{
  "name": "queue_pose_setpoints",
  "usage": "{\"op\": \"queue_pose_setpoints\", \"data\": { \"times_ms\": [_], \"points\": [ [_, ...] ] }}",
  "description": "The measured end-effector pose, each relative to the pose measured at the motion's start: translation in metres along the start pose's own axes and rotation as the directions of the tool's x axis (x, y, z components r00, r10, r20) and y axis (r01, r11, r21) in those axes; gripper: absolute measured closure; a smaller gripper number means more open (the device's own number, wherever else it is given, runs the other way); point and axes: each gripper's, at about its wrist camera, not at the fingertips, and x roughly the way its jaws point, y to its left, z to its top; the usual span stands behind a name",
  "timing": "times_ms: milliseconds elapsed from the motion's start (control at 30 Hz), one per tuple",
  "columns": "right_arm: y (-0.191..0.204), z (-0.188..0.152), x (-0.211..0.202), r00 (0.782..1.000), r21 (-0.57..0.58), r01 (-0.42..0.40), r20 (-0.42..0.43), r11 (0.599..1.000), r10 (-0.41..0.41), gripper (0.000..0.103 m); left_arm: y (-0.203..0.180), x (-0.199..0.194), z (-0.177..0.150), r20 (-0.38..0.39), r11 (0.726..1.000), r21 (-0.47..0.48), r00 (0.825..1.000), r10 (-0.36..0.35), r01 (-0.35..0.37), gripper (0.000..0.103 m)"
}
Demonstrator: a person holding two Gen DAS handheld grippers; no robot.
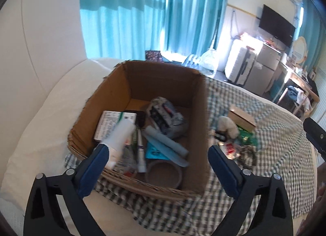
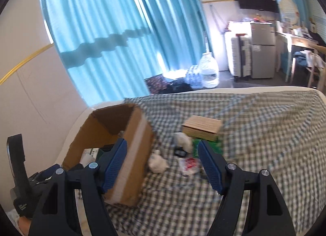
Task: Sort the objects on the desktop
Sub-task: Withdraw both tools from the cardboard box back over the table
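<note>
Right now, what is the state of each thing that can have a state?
Cardboard box: open at top, upright, partly filled.
White bottle: blurred, over the box's near edge, beside the left gripper's finger.
Tape roll: lying flat in the box.
Small wooden box: closed, on the checked cloth.
Left gripper: open, empty.
Right gripper: open, empty.
Curtain: drawn shut.
</note>
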Motion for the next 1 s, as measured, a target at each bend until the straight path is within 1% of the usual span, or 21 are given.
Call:
{"op": "queue_pose_setpoints", "data": {
  "times_ms": [33,67,133,233,300,367,467,533,633,767,833,867,933,1000],
  "points": [
    [-0.010,-0.003,-0.014,0.999,0.006,0.030,0.017,1.000,-0.030,0.031,-0.010,-0.005,-0.003,0.001,1.000,0.012,1.000,-0.007,0.007,0.002],
    [-0.016,-0.004,-0.022,0.999,0.011,0.042,0.021,0.999,-0.042,0.031,-0.021,-0.010,-0.006,-0.003,1.000,0.025,1.000,-0.017,0.017,0.002],
    [-0.031,-0.007,-0.039,0.998,0.037,0.053,0.027,0.998,-0.054,0.028,-0.044,-0.021,-0.013,0.000,0.998,0.055,0.999,-0.038,0.038,0.002],
    [-0.047,-0.011,-0.061,0.997,0.045,0.063,0.038,0.997,-0.065,0.026,-0.072,-0.035,-0.023,0.023,0.993,0.104,0.998,-0.062,0.059,0.001],
    [-0.056,-0.013,-0.070,0.997,0.042,0.071,0.039,0.997,-0.073,0.026,-0.090,-0.043,-0.030,0.039,0.987,0.140,0.995,-0.090,0.084,0.000],
    [-0.067,-0.018,-0.078,0.997,0.045,0.063,0.032,0.997,-0.064,0.026,-0.104,-0.047,-0.036,0.046,0.981,0.164,0.993,-0.108,0.099,0.000],
    [-0.082,-0.027,-0.081,0.998,0.048,0.065,0.015,0.997,-0.066,0.026,-0.117,-0.042,-0.042,0.032,0.982,0.158,0.994,-0.107,0.101,0.000],
    [-0.092,-0.031,-0.077,0.997,0.049,0.072,0.000,0.996,-0.072,0.026,-0.124,-0.038,-0.047,0.024,0.983,0.151,0.994,-0.111,0.107,0.000],
    [-0.107,-0.040,-0.070,0.997,0.052,0.073,-0.028,0.996,-0.072,0.026,-0.134,-0.029,-0.050,0.007,0.976,0.176,0.991,-0.133,0.130,0.000],
    [-0.128,-0.048,-0.052,0.997,0.079,0.063,-0.058,0.995,-0.058,0.027,-0.144,-0.012,-0.055,0.001,0.975,0.193,0.993,-0.116,0.114,0.000],
    [-0.136,-0.051,-0.038,0.995,0.079,0.062,-0.082,0.995,-0.056,0.032,-0.147,0.003,-0.057,-0.009,0.976,0.189,0.994,-0.106,0.105,0.000],
    [-0.137,-0.053,-0.032,0.994,0.075,0.062,-0.091,0.995,-0.055,0.033,-0.149,0.009,-0.058,-0.011,0.977,0.187,0.994,-0.106,0.106,0.000],
    [-0.139,-0.057,-0.016,0.992,0.059,0.062,-0.116,0.996,-0.054,0.039,-0.151,0.023,-0.059,-0.009,0.977,0.179,0.993,-0.118,0.118,0.000],
    [-0.141,-0.060,0.001,0.988,0.042,0.060,-0.144,0.997,-0.053,0.043,-0.154,0.037,-0.062,-0.017,0.978,0.170,0.993,-0.120,0.121,0.000]
  ]
}}
